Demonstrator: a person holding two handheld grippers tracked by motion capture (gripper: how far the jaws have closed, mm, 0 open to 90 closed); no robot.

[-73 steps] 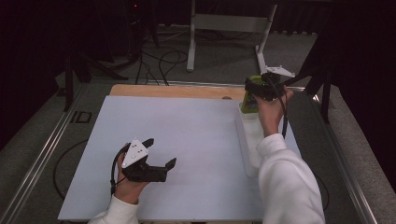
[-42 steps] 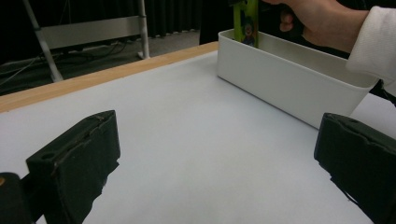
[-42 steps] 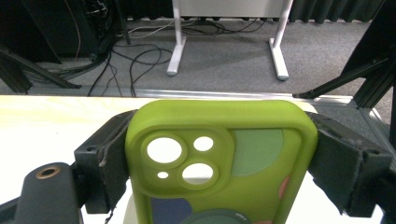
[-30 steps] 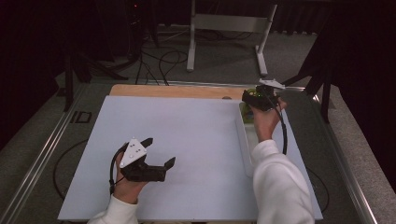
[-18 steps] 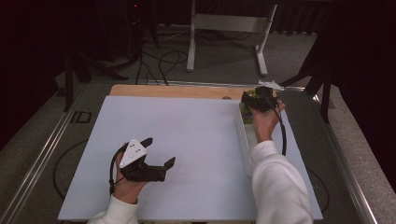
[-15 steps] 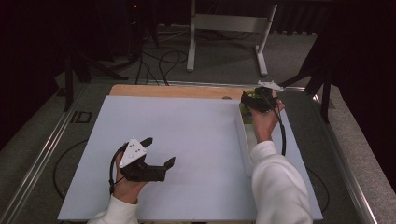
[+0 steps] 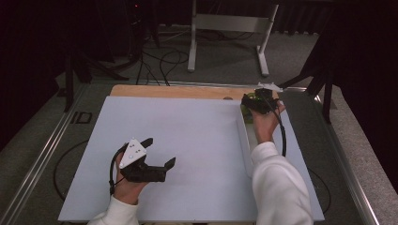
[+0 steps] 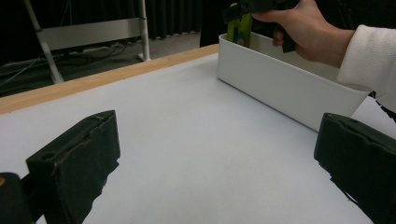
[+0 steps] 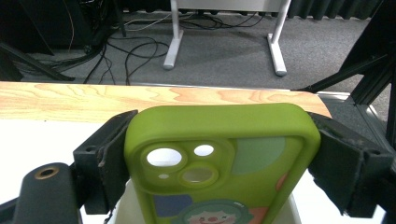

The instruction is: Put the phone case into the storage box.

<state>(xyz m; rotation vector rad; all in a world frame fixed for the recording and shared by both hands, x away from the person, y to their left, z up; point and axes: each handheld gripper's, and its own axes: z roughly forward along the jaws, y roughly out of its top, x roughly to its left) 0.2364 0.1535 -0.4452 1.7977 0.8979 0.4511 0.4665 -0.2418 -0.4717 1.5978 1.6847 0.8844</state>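
A green phone case [image 9: 219,158] with camera cut-outs and a cartoon face stands upright between the jaws of my right gripper [image 9: 219,154], which is shut on its two sides. In the high view that right gripper [image 7: 256,102] holds the green phone case [image 7: 248,107] over the far end of a long white bin [image 7: 245,145] at the table's right. From the left gripper view the green phone case [image 8: 239,30] dips behind the white bin [image 8: 285,88] wall. My left gripper [image 7: 159,152] rests near the front left of the table, open, with nothing between its jaws.
A pale sheet [image 7: 187,140] covers the table, with a wooden strip [image 7: 173,91] along its far edge. Beyond the table stand a metal frame [image 7: 230,28], cables on the grey floor and dark curtains. A black stand [image 7: 324,70] rises at the right.
My right gripper has moved left and down with the phone case, from above the table's far right corner to the far end of the white bin. The left gripper has stayed put.
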